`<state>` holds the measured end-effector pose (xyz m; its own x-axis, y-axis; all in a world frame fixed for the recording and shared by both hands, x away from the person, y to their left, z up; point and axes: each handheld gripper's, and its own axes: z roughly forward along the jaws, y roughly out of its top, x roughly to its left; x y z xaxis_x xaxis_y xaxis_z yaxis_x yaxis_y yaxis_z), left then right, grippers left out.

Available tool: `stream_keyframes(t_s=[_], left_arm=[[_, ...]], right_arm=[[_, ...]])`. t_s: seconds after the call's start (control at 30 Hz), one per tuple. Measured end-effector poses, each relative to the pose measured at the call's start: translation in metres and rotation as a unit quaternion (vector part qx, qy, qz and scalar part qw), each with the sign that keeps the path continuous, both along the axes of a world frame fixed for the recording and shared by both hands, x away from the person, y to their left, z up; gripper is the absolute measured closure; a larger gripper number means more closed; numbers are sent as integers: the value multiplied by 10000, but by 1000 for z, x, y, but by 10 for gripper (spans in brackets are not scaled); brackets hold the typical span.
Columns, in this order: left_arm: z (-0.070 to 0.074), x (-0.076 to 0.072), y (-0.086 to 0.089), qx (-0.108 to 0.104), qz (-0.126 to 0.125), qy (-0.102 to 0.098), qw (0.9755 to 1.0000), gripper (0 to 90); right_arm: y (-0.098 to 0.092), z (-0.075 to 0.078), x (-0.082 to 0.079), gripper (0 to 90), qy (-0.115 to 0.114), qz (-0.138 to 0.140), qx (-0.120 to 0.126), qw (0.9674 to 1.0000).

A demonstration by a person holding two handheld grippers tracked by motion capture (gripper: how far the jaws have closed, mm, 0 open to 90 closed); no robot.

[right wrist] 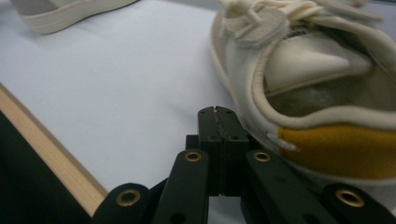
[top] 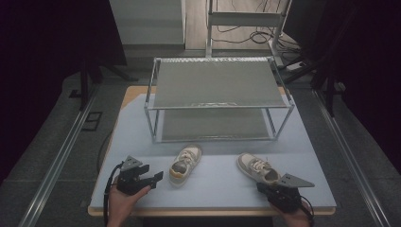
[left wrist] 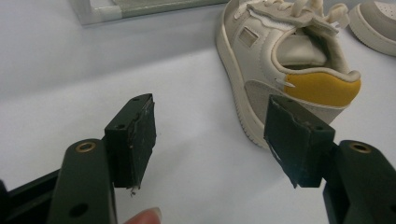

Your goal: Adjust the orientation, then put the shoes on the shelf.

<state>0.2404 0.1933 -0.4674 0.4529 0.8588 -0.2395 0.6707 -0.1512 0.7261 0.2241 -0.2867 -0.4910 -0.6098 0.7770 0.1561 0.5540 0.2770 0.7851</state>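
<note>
Sneakers lie apart on the tabletop (top: 213, 187): left sneaker (top: 185, 164) at two o'clock from the spread left tongs (top: 150, 182), right sneaker (top: 257, 169) touching the pressed-together right tongs (top: 263, 187).

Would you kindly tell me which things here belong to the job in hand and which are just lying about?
Job in hand:
left shoe
right shoe
left tool, open
right tool, shut, by the right shoe's heel
rack, probably

Lying about:
cables on the floor behind
floor rails
</note>
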Motion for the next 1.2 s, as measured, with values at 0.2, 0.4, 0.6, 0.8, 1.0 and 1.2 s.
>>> stream_keyframes(t_s=[0.2,0.4,0.6,0.8,1.0,1.2], left_arm=[[2,-1,-1,-7,-6,-24,10000,341],[8,-4,2,-53,26,-103,9999,337],[20,-10,0,-122,21,-248,9996,314],[33,-15,-8,-76,-86,-306,9995,279],[35,-13,-20,-21,-148,-225,9996,234],[36,-8,-32,83,-320,-97,9994,195]], right_arm=[[-1,3,-1,876,-34,57,70,10000],[8,16,-7,769,-314,295,182,9989],[13,34,-10,518,-700,330,160,9969],[4,54,-4,397,-878,125,77,9960],[-8,56,11,299,-716,-134,21,9973],[-13,46,24,250,-426,-221,-77,9988]])
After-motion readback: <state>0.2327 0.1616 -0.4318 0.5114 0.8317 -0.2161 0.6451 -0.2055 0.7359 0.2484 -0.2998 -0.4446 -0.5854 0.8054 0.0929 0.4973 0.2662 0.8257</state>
